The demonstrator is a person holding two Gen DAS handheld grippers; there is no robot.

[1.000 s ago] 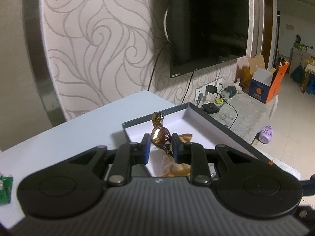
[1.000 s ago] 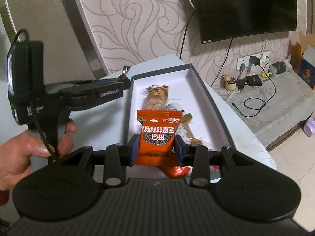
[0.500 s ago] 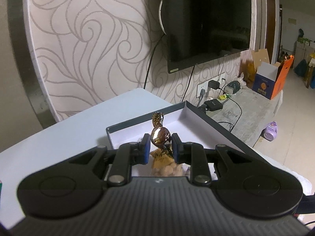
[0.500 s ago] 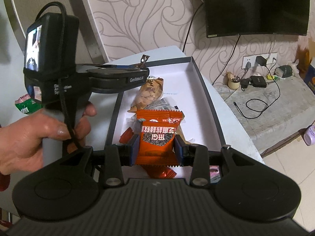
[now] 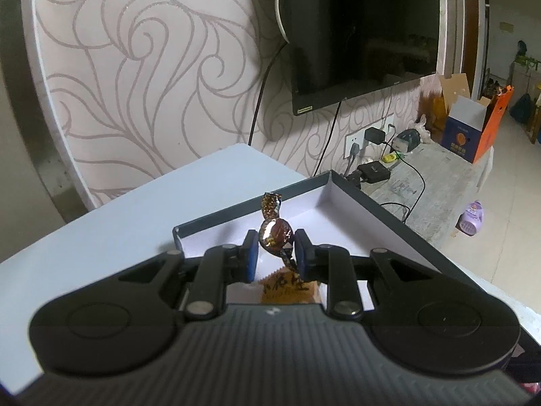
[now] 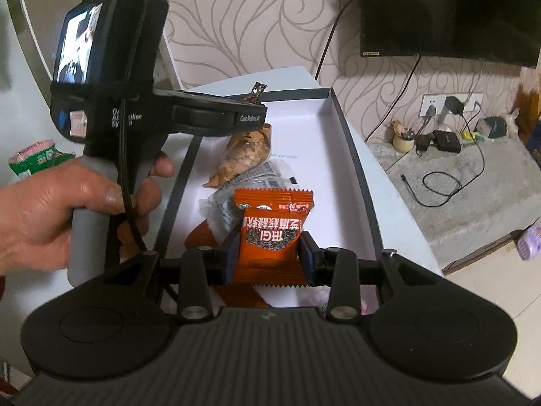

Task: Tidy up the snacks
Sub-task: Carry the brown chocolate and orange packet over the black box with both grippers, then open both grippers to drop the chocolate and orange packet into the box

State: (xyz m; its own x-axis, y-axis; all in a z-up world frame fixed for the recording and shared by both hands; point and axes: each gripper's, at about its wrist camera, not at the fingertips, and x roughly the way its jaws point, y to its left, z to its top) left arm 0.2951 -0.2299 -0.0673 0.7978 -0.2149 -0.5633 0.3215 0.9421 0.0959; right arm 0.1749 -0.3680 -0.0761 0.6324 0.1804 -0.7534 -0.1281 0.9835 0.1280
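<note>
My left gripper (image 5: pixel 275 247) is shut on a brown twist-wrapped candy (image 5: pixel 274 230), held above the near-left part of a dark-rimmed box (image 5: pixel 378 203) with a white floor. In the right wrist view the same candy's twisted end (image 6: pixel 257 88) sticks up past the left gripper body, which a hand (image 6: pixel 67 209) holds over the box's left wall (image 6: pixel 179 189). My right gripper (image 6: pixel 269 257) is shut on an orange snack packet (image 6: pixel 270 237) above the box's near half. A tan nut bag (image 6: pixel 243 155) and a clear-wrapped packet (image 6: pixel 257 176) lie inside.
A green snack packet (image 6: pixel 37 159) lies on the white table (image 5: pixel 101 213) left of the box. The patterned wall and a mounted television (image 5: pixel 365 34) stand behind. On the right the table edge drops to a low stone ledge (image 6: pixel 473 169) with chargers and cables.
Both grippers have moved over the box and sunk a little, each keeping its snack. The left gripper has come in from the left, now hanging above the box's left wall and the nut bag.
</note>
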